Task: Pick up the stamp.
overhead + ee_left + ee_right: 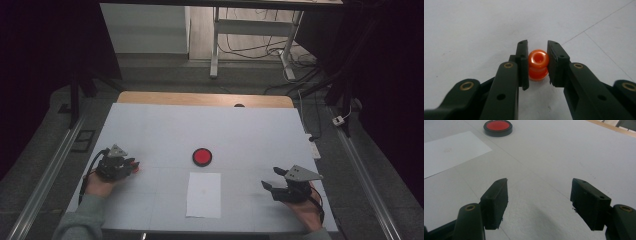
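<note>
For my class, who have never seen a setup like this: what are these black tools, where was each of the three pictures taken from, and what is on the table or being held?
A person sits at a table holding a hand-operated gripper in each hand. The high view looks down from above the person. The other two pictures come from small cameras riding on each gripper, looking along its two black jaws.

The left gripper is closed on a small orange spool-shaped piece with a hole through it; in the high view it is at the left. The right gripper is open with nothing between its jaws, over the bare table.

In the middle lie a round black dish with a red centre and, nearer the person, a white sheet of paper.
</note>
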The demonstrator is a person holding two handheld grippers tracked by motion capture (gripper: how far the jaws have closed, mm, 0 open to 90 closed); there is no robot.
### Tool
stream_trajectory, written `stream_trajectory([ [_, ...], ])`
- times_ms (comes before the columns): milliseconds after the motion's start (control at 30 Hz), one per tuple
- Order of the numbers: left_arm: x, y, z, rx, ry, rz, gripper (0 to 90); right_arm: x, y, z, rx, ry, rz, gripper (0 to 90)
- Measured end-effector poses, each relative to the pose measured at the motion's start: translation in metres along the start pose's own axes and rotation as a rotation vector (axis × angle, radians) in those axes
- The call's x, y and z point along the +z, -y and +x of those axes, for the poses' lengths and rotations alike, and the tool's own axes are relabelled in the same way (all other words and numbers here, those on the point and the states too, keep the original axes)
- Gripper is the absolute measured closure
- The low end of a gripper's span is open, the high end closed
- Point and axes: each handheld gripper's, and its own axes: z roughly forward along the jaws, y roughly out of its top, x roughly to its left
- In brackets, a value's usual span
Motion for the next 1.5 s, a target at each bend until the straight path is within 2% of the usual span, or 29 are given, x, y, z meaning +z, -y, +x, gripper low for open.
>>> stream_trajectory([
  [633,-0.01,0.0,0.006,-0.054,0.024,-0.067,72.2,0.0,0.001,-0.001,0.002,0.0,-0.001,30.1],
  [967,-0.016,-0.002,0.004,-0.05,0.027,-0.093,72.2,0.0,0.001,0.0,0.003,0.002,-0.004,30.1],
  [1167,-0.021,-0.006,0.001,-0.058,0.053,-0.132,72.2,0.0,0.001,0.0,0.003,0.005,-0.006,30.1],
  [1500,-0.024,-0.012,-0.008,-0.036,0.086,-0.163,72.2,0.0,0.001,0.0,0.001,0.008,-0.004,30.1],
])
